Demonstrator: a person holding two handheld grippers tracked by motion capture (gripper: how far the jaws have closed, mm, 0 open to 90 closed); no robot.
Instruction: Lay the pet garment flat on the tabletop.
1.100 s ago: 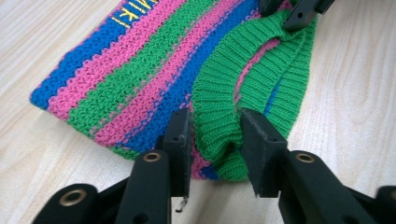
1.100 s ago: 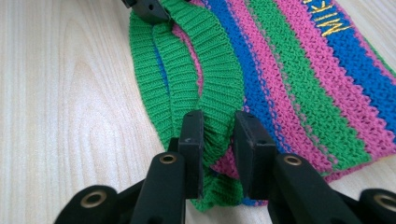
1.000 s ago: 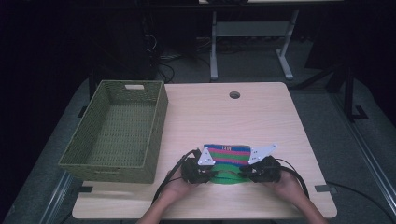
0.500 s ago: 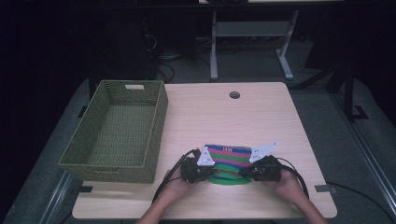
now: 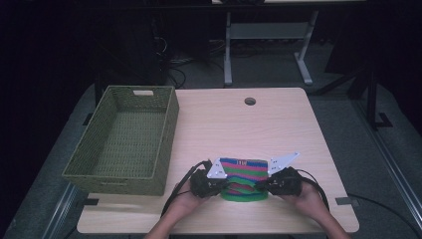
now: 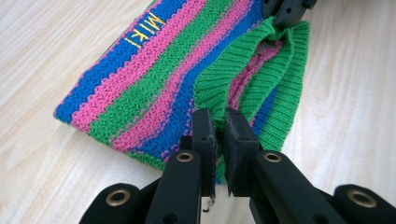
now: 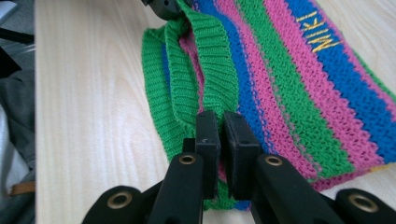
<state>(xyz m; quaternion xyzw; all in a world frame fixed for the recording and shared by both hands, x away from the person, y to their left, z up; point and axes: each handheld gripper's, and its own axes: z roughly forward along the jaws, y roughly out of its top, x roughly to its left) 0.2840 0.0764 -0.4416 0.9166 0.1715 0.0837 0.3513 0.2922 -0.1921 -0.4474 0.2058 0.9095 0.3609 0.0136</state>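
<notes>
Both my tongs, left (image 6: 218,135) and right (image 7: 220,133), are clenched on the striped knit's (image 5: 244,175) green hem. I should lift evenly, keeping both corners level above the tabletop (image 5: 239,124).

Striped knitted garment (image 6: 159,88): horizontal bands of blue, pink and green, repeating. Ribbed hem band (image 6: 219,79) solid green. Yellow stitched lettering (image 6: 147,29) on the blue stripe farthest from the hem. Both grippers, left (image 6: 215,135) and right (image 7: 217,135), matte black with brass-coloured rivets. Left of the garment, rectangular woven basket (image 5: 164,124) olive green. Wooden table (image 5: 278,124) under the garment pale beige, faint grain.
</notes>
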